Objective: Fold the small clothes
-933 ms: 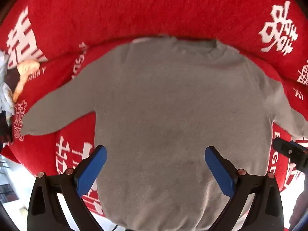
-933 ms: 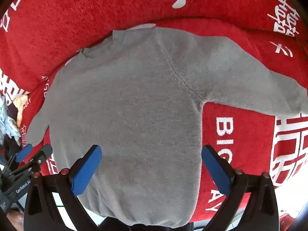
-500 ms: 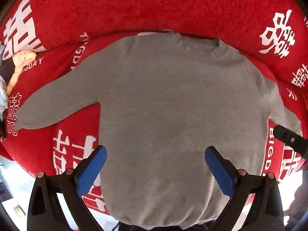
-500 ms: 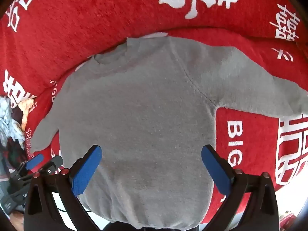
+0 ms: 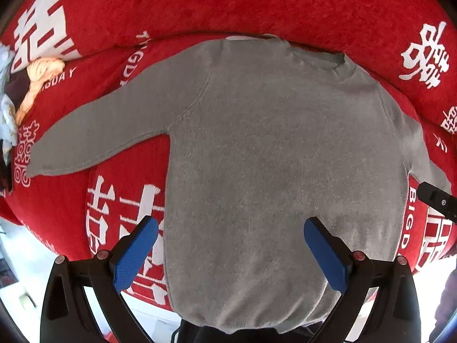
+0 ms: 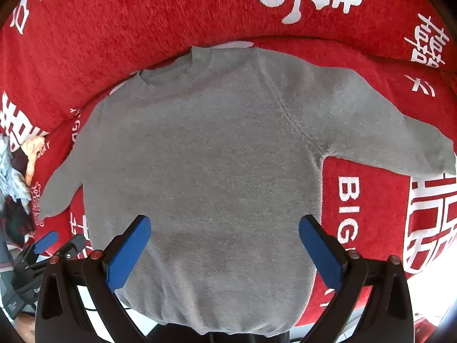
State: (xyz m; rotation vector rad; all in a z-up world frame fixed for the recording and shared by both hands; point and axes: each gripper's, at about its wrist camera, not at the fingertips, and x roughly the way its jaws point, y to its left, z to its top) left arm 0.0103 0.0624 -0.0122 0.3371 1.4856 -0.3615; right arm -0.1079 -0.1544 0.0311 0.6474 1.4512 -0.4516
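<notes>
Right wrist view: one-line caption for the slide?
Open right tool above a grey sweater spread flat, sleeves out, on a red blanket.

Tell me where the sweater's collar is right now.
The collar lies at the far end of the grey sweater, toward the red cushion's raised back, upper left in the right wrist view.

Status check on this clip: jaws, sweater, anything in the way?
Left gripper and right gripper: jaws open, empty. Grey sweater flat, unfolded, sleeves out, on red cover. Clothes pile beside left sleeve, apart.
</notes>
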